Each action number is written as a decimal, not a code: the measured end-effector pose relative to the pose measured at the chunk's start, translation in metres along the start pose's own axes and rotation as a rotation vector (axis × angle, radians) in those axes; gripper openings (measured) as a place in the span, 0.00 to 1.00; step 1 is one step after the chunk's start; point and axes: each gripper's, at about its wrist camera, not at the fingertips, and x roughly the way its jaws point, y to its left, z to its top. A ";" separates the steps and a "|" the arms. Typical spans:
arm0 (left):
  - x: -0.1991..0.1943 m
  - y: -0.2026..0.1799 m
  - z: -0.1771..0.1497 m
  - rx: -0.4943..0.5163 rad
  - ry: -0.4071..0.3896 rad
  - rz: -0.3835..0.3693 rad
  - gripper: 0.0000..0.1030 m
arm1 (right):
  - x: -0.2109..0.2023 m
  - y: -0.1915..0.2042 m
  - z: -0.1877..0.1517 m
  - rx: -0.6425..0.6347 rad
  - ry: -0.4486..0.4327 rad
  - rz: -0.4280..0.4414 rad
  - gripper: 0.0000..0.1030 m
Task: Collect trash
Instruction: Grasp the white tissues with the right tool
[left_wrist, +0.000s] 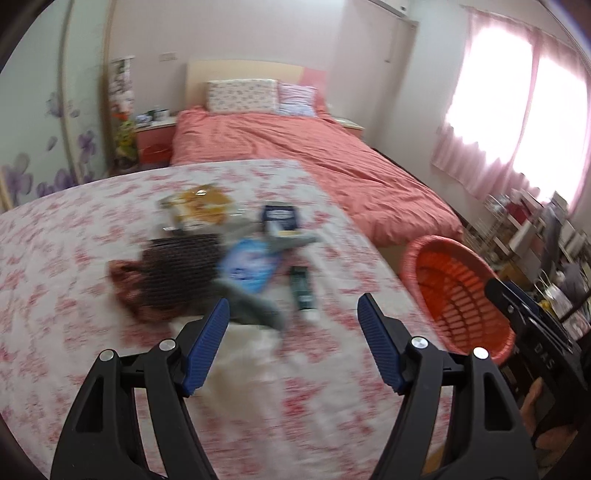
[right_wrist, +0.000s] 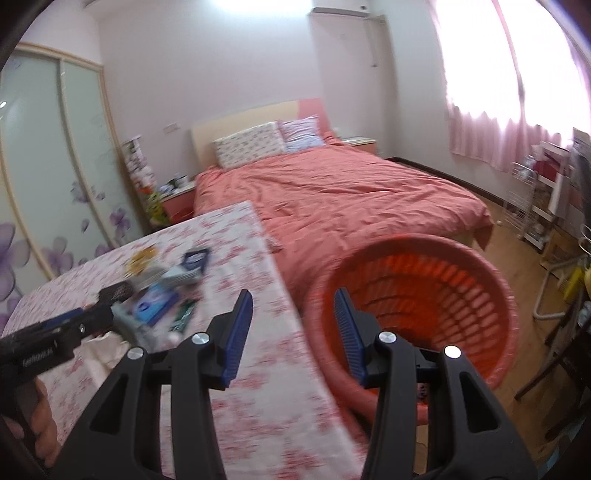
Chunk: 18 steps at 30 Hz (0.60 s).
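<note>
Left wrist view is showing the left gripper spread wide with nothing between its jaws — the trash pile is lying on the floral counter just ahead of it. Right gripper is standing partly spread and empty, pointing at the red basket's near rim — basket sitting beside the counter.

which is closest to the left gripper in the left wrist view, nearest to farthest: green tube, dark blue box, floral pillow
From the left gripper:
1. Green tube, on the floral cloth just ahead.
2. Dark blue box, farther back in the pile.
3. Floral pillow, at the bed's head.
</note>
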 end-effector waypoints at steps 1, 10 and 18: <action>-0.001 0.009 0.000 -0.012 -0.001 0.014 0.69 | 0.001 0.008 -0.002 -0.010 0.006 0.013 0.45; -0.010 0.089 -0.015 -0.134 0.002 0.162 0.69 | 0.006 0.086 -0.018 -0.103 0.074 0.160 0.45; -0.023 0.125 -0.029 -0.184 0.000 0.199 0.69 | 0.007 0.146 -0.036 -0.164 0.136 0.281 0.44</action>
